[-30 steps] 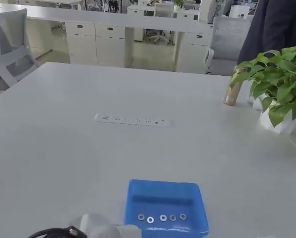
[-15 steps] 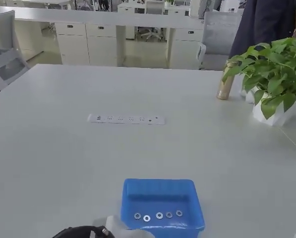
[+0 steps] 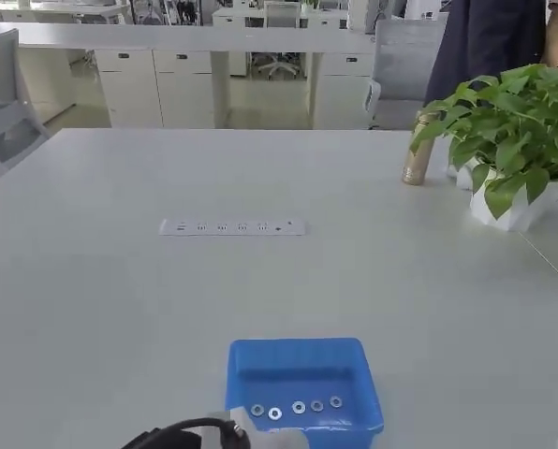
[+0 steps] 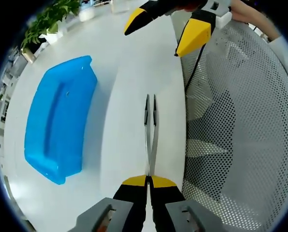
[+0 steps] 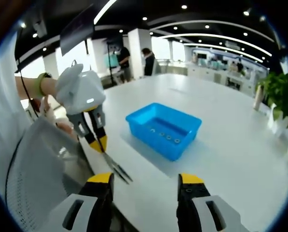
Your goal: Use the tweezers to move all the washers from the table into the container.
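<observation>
A blue container [image 3: 302,365] sits near the table's front edge, with several silver washers [image 3: 296,408] in a row inside it. The washers [image 5: 166,137] also show in the right gripper view. My left gripper [image 4: 148,181] is shut on silver tweezers [image 4: 150,130], whose tips hang over bare table beside the container [image 4: 57,116] and pinch nothing. Its white body [image 3: 237,428] peeks in at the container's near-left corner. My right gripper [image 5: 145,180] is open with nothing between its jaws. It faces the left gripper [image 5: 96,137] and the tweezers [image 5: 116,169].
A white power strip [image 3: 233,227] lies mid-table. A potted plant [image 3: 508,140] and a gold bottle [image 3: 416,154] stand at the far right. A mesh chair back [image 4: 231,121] is close behind the table edge by the grippers. Desks, chairs and people fill the background.
The head camera has shifted, so the scene slid left. The left gripper's body at the bottom edge has edged slightly toward the container. The washers in the container have not moved.
</observation>
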`<action>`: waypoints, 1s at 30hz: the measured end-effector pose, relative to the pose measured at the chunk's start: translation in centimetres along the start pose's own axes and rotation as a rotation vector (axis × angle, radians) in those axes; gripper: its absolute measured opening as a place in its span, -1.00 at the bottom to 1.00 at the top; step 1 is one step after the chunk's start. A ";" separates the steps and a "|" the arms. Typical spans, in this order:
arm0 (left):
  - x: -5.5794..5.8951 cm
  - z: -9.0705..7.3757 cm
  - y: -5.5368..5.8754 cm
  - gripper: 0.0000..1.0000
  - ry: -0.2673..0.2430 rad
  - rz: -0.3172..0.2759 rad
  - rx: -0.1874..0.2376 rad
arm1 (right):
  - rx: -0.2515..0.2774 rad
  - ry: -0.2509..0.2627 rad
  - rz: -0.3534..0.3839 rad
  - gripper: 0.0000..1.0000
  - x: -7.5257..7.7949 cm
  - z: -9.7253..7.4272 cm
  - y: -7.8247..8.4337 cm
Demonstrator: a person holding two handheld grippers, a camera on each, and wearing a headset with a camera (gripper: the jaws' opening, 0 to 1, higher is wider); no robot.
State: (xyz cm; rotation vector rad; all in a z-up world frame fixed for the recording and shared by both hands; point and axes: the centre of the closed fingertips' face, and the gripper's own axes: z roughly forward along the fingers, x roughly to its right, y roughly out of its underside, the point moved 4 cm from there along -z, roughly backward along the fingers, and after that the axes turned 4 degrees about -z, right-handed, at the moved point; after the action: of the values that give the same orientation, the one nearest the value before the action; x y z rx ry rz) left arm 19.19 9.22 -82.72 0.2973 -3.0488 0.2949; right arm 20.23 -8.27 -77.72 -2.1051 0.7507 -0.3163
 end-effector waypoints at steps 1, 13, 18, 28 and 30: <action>0.0 0.0 0.0 -1.00 0.001 0.000 0.000 | 0.001 0.000 0.000 0.00 0.0 0.0 0.0; -0.1 -1.9 0.8 -0.95 -0.027 -0.138 0.130 | 0.031 0.017 -0.003 0.02 -0.1 -1.0 -0.8; 0.3 -4.4 2.0 -0.81 -0.087 -0.307 0.275 | 0.042 0.012 -0.019 0.06 -0.3 -1.9 -1.1; 1.0 -9.8 3.7 -0.50 -0.273 -0.575 0.672 | 0.121 0.045 -0.020 0.19 -0.4 -3.3 -3.0; 1.0 -10.6 4.0 -0.45 -0.328 -0.591 0.731 | 0.145 0.055 -0.016 0.23 -0.3 -3.7 -3.5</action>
State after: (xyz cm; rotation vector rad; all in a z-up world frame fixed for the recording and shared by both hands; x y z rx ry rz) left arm 17.91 14.91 -73.00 1.3480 -2.8020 1.4013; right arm 19.66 -8.92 -72.73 -1.9734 0.7213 -0.4266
